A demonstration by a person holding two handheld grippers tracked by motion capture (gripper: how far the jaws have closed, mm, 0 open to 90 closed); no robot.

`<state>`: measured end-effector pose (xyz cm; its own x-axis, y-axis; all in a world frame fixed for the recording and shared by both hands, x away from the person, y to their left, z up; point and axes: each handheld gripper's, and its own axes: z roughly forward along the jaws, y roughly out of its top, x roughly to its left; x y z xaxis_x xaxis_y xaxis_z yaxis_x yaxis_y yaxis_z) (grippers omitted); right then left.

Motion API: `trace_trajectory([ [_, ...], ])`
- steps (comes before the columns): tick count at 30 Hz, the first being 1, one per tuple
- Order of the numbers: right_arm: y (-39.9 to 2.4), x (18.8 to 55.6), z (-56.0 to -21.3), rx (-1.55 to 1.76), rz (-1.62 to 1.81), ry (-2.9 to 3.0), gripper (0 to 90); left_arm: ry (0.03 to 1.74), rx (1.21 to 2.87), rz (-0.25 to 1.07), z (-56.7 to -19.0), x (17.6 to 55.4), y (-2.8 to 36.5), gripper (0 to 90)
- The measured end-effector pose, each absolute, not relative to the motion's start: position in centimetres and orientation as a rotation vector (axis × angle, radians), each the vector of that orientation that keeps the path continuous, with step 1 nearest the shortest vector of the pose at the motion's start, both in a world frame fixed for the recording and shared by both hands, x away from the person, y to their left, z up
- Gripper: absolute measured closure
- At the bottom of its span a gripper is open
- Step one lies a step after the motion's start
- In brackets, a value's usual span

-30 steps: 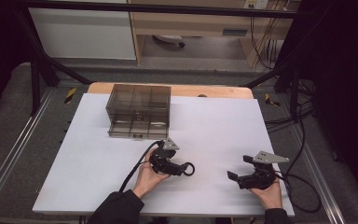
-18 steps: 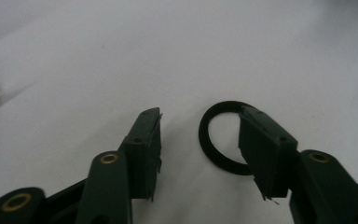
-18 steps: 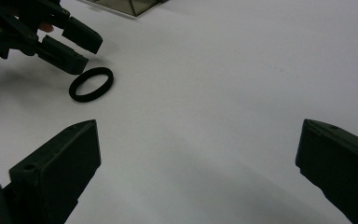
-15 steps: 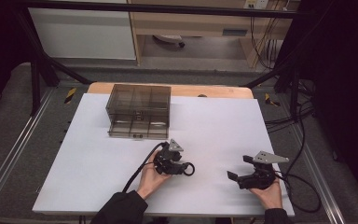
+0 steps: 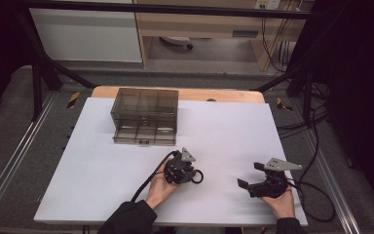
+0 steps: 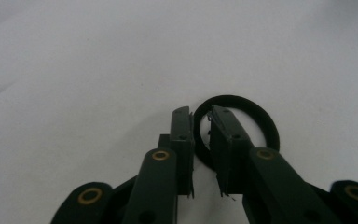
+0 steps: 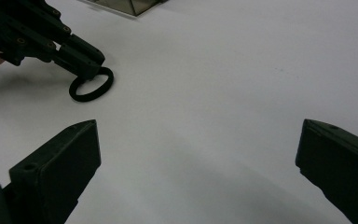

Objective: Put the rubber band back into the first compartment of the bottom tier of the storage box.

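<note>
Ring [image 6: 237, 133] lies flat on the white bench [image 5: 224, 126], near its middle front, well apart from the drawer box [image 5: 145, 116]. Left tongs [image 6: 199, 122] straddle its near rim, one jaw inside the loop, one outside, nearly closed on the band but not visibly clamping. Right tongs [image 7: 196, 154] released, empty. A good pinch squeezes square across the band before lifting. Being round, it has no clear long axis; its opening faces up
</note>
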<state>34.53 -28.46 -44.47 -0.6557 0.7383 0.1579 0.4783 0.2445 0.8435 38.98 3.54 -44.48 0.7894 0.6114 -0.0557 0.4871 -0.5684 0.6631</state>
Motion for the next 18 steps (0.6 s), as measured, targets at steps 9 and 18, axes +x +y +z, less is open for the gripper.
trace_trajectory([
  [9, -28.44, 34.54, -44.49, 1.136, 1.369, 2.247, 0.6, 0.814, 2.292, 0.252, -44.50, 38.94, 3.51, 85.2],
  [18, -28.44, 34.54, -44.50, 1.135, 1.368, 2.248, 0.6, 0.807, 2.295, 0.251, -44.48, 38.94, 3.54, 86.6],
])
